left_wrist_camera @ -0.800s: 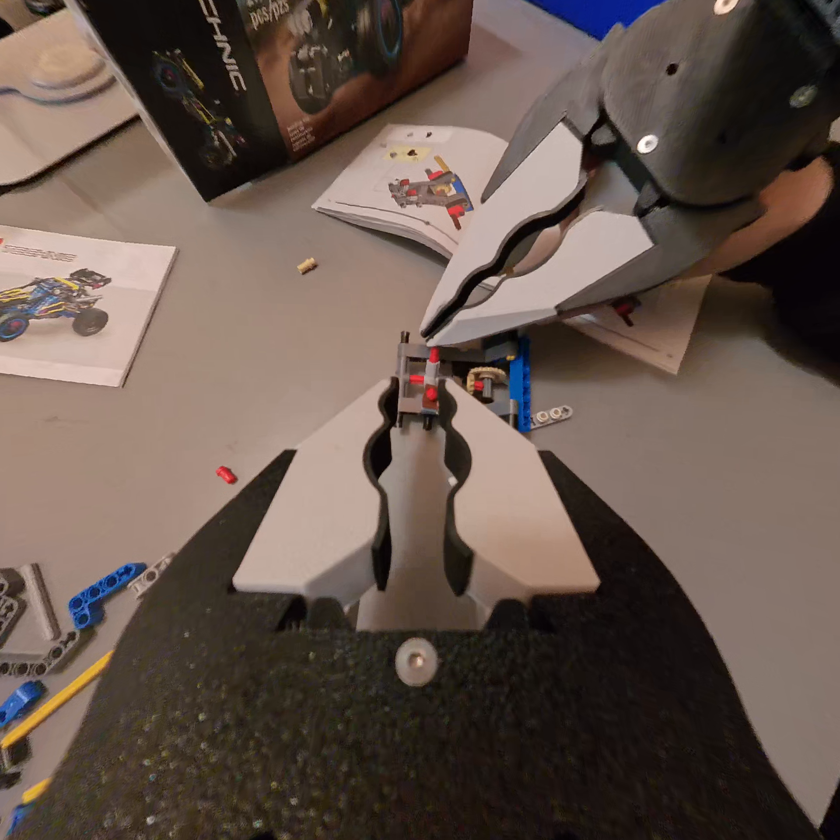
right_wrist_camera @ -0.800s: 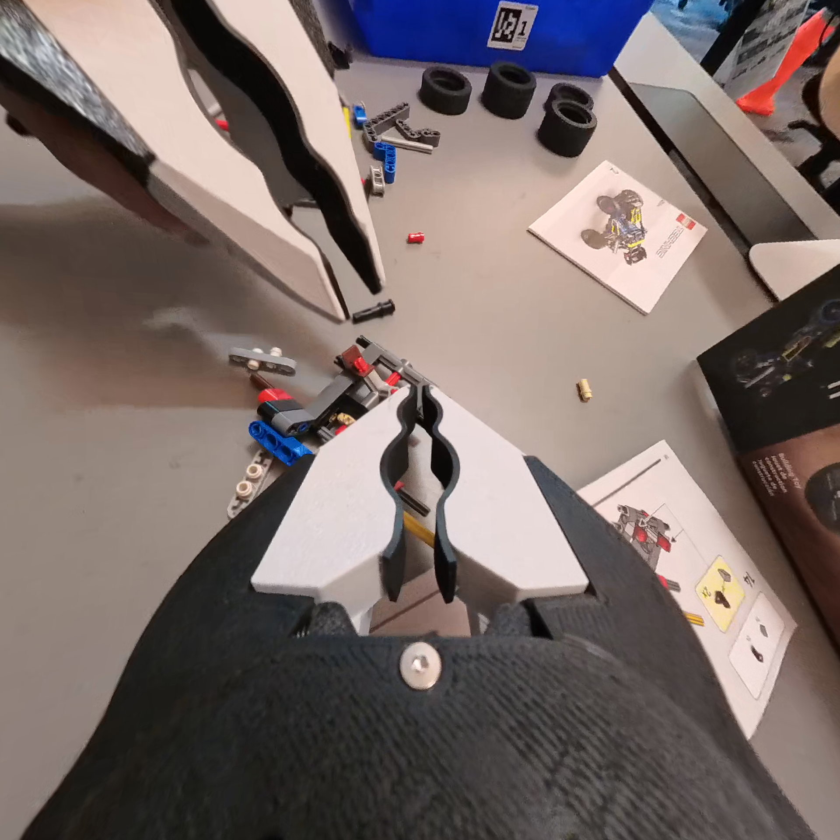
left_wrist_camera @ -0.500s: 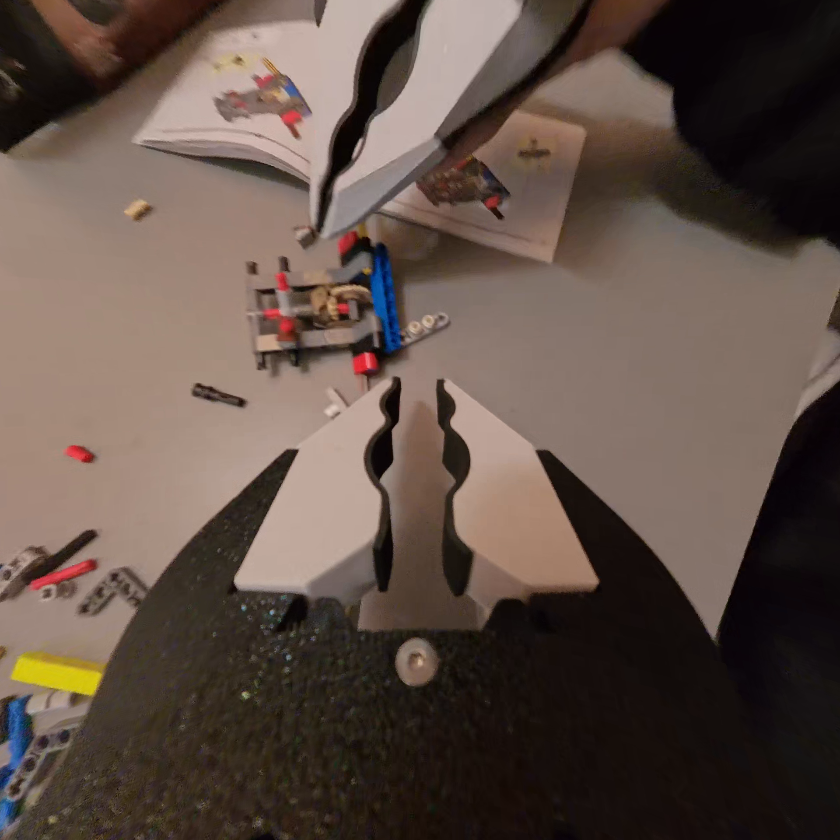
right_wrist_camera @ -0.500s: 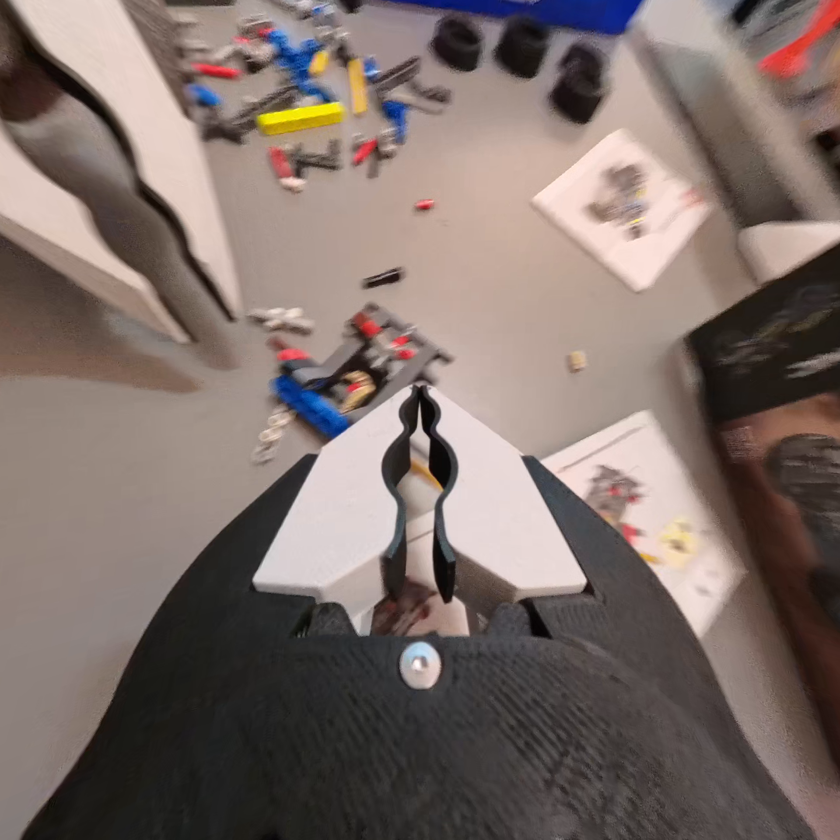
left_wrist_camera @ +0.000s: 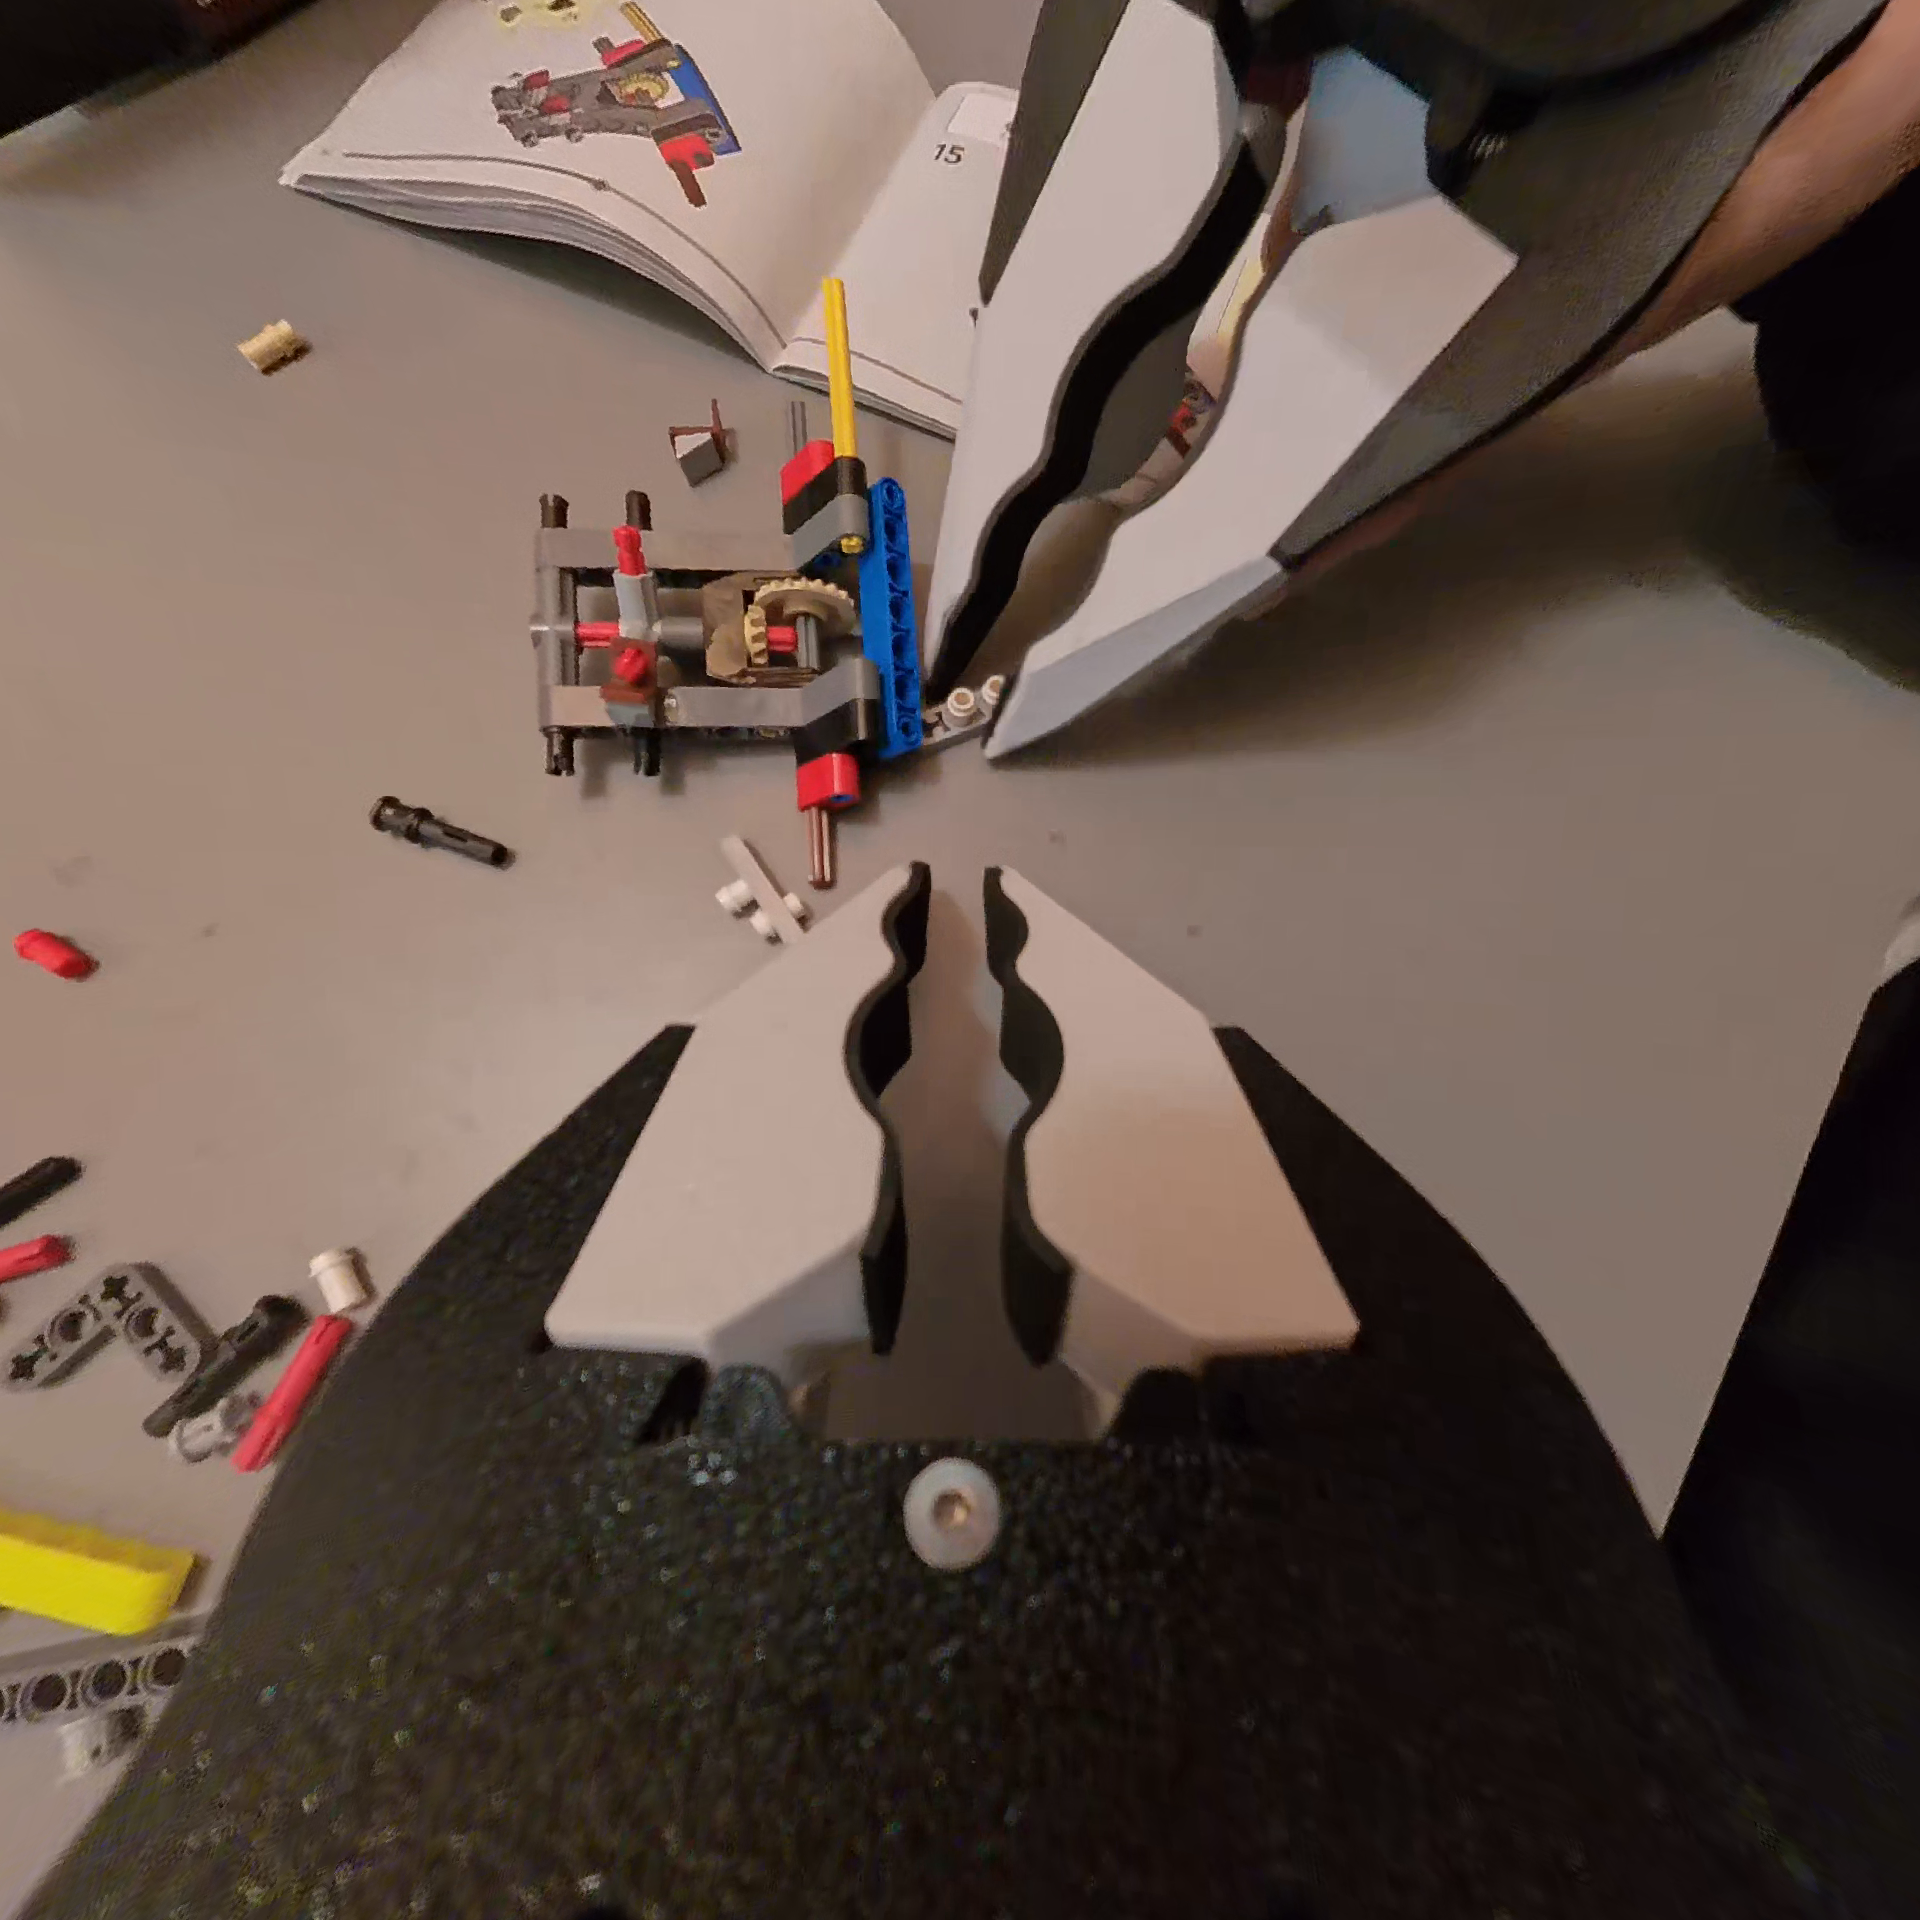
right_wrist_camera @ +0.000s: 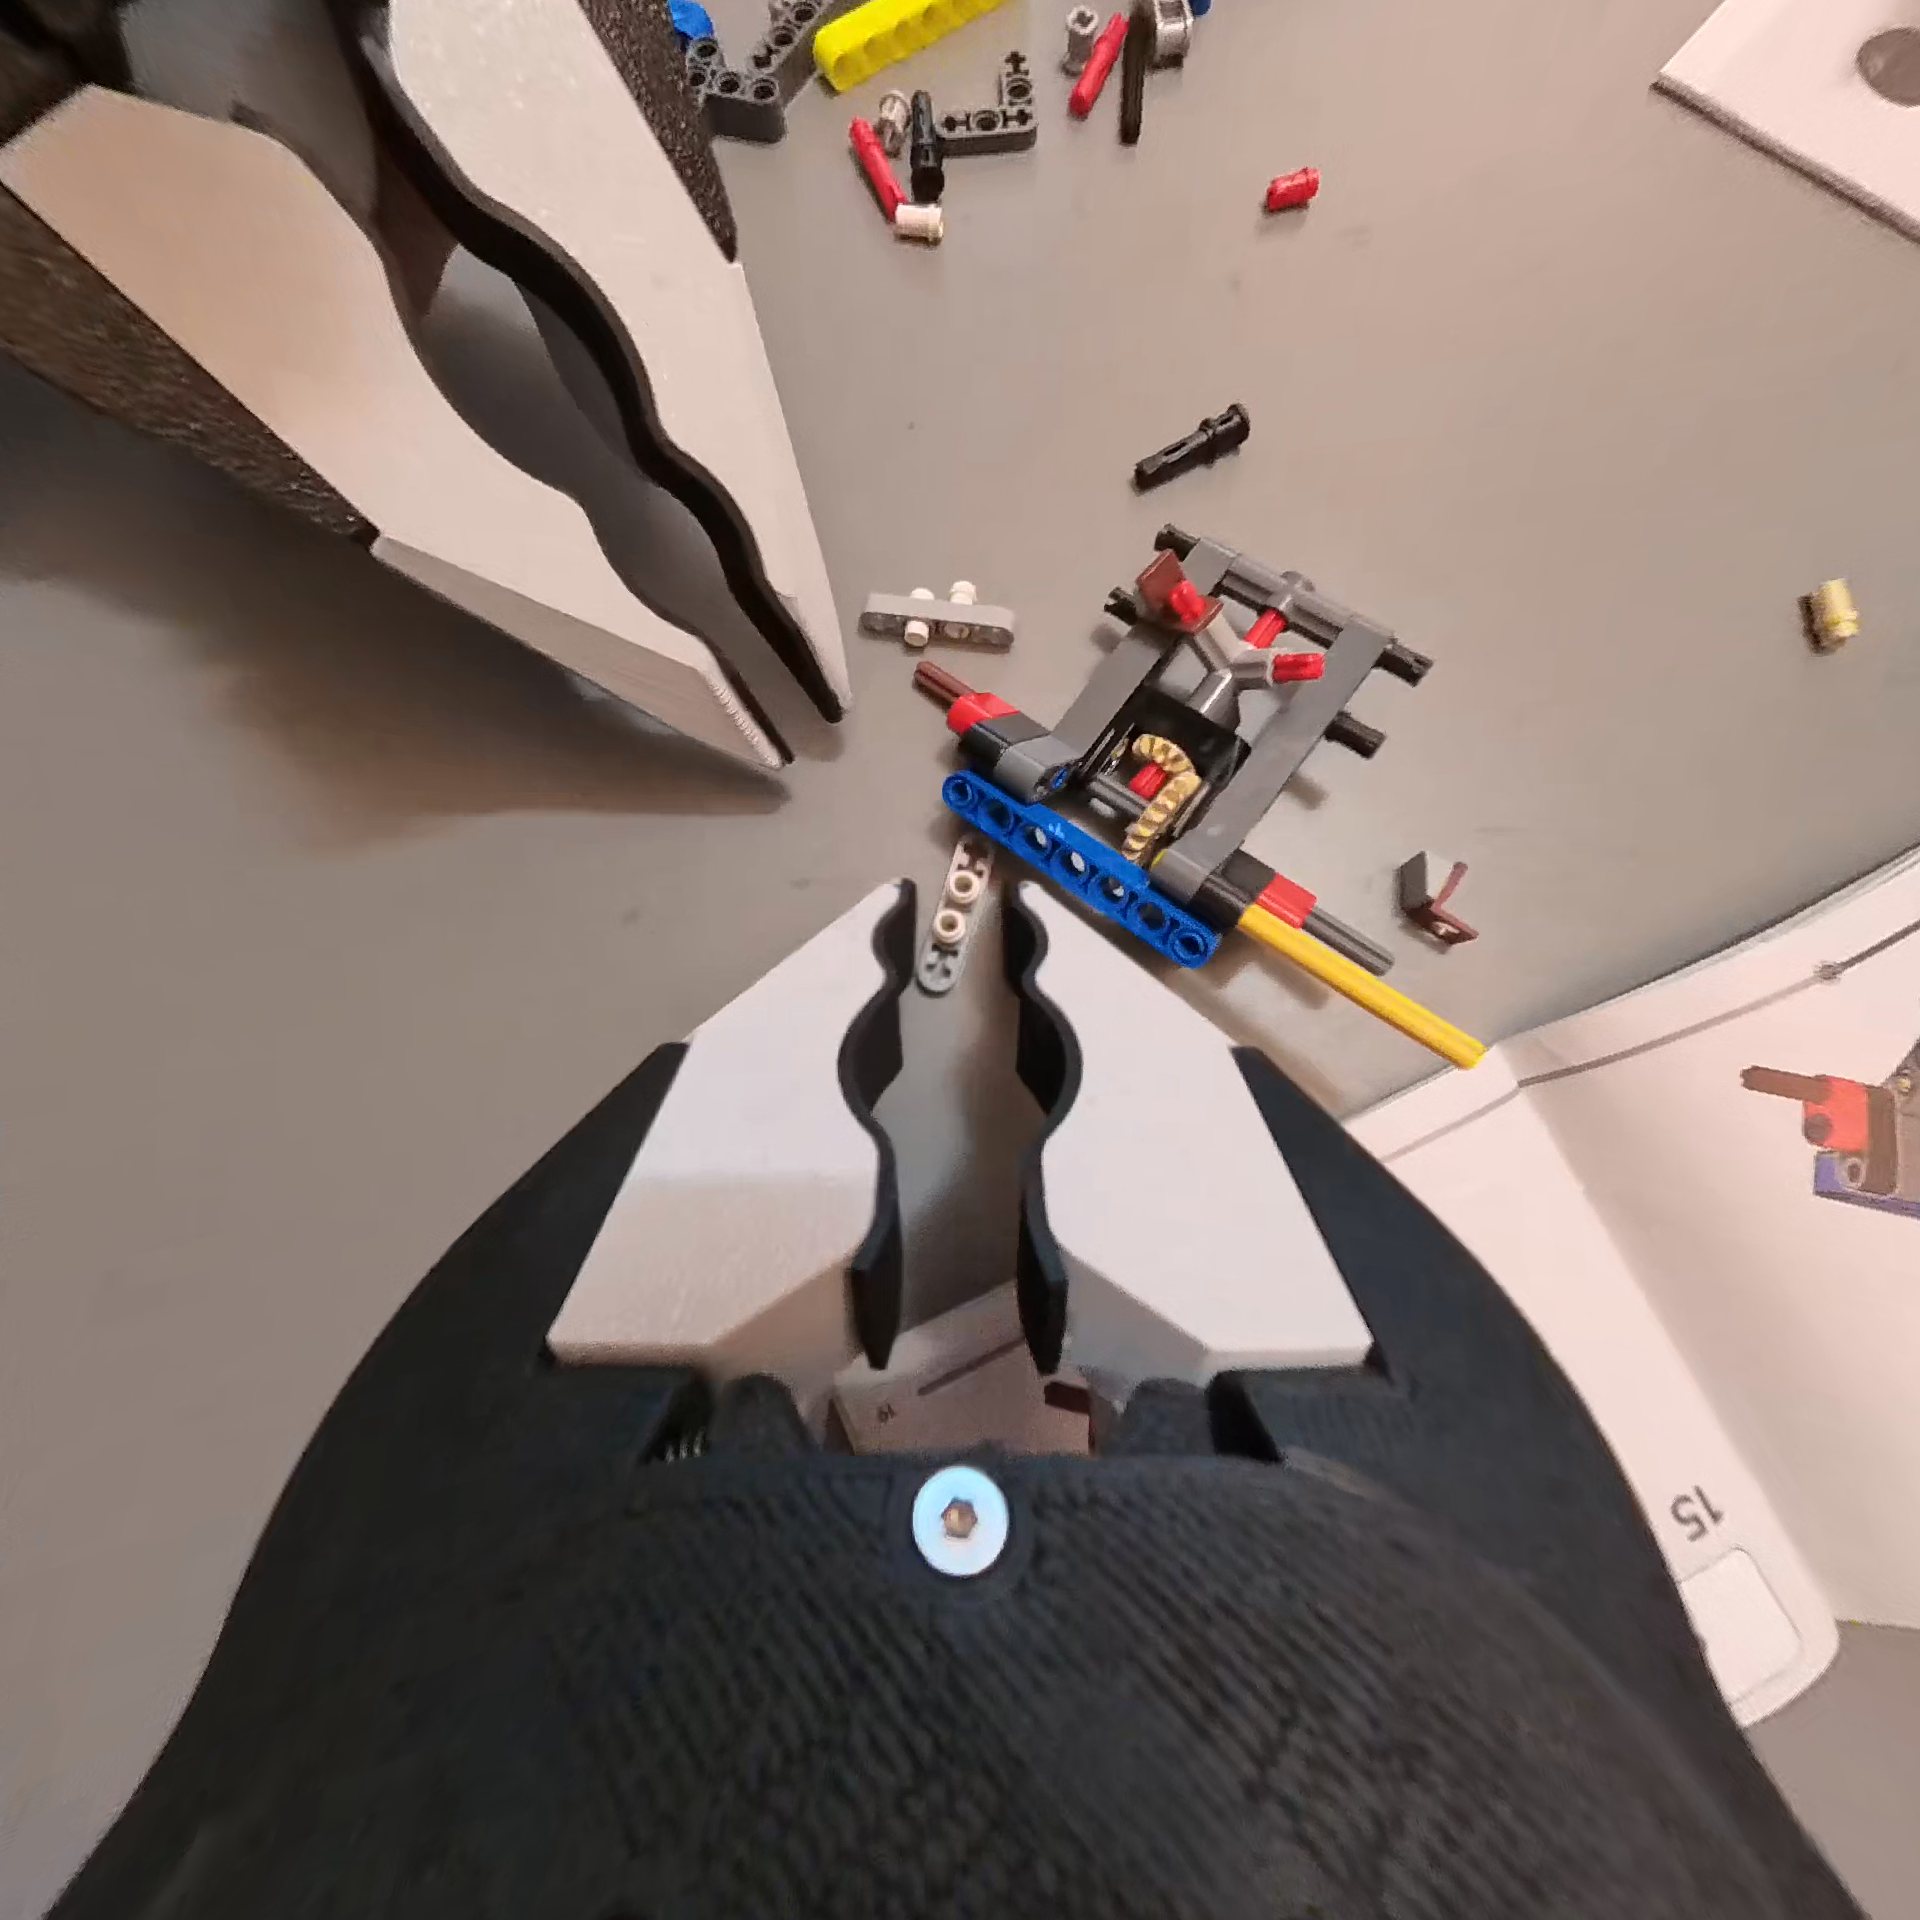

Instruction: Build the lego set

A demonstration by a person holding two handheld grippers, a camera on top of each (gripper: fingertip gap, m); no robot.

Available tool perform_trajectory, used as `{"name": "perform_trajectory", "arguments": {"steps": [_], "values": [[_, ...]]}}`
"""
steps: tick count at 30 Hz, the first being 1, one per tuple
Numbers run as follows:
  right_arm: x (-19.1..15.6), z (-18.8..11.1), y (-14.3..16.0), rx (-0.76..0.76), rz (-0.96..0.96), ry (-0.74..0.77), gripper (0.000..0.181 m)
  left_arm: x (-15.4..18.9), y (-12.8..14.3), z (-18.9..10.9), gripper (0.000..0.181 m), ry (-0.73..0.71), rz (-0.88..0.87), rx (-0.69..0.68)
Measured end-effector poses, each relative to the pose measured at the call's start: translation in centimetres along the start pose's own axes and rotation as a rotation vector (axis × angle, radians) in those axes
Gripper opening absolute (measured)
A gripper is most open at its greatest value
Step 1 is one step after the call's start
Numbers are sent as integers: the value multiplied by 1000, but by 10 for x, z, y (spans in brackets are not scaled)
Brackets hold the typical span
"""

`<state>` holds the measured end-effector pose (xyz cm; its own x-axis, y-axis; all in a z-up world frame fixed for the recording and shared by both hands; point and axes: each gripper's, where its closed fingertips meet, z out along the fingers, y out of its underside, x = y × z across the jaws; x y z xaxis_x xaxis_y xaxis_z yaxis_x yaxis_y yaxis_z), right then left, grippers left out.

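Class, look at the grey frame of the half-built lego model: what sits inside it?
Inside the grey frame sit a tan gear, red axle pieces and a grey connector. Whatever lies beneath the gear housing is covered.

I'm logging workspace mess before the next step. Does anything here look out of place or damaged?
Nothing looks damaged. The assembly lies flat on the table, its yellow axle sticking out toward the booklet. Loose pieces lie scattered around it, including a black pin.

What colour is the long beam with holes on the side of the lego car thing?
Blue. The beam shows best in the right wrist view.
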<state>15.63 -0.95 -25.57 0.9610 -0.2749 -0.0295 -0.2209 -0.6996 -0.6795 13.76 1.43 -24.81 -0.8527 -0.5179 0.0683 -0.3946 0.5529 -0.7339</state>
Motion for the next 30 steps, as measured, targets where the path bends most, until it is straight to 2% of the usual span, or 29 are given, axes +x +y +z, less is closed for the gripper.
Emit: {"name": "perform_trajectory", "arguments": {"steps": [2,5,7,10,13,16,18,22,26,30], "values": [[0,1,0,-8,-26,8,6,0,-3,-1,7,-1,-6,12],[-6,-1,0,4,-77,-2,6,3,-11,-4,6,5,-29,57],[-4,-6,-8,58,-143,60,5,4,-20,-8,5,-4,-58,116],[11,-21,-34,193,-251,282,5,-4,-37,-17,6,-76,-114,242],[19,-32,-48,242,-371,474,5,-10,-55,-27,9,-151,-93,365],[12,-38,-58,284,-460,569,5,-13,-53,-25,11,-189,-106,357],[10,-41,-61,288,-520,631,5,-14,-53,-25,14,-156,-208,389],[3,-44,-66,298,-604,693,6,-8,-60,-31,18,12,-414,487],[-4,-47,-70,340,-629,692,5,-4,-70,-41,12,168,-537,582],[-12,-49,-73,390,-650,660,5,-2,-68,-44,9,235,-565,585]]}}
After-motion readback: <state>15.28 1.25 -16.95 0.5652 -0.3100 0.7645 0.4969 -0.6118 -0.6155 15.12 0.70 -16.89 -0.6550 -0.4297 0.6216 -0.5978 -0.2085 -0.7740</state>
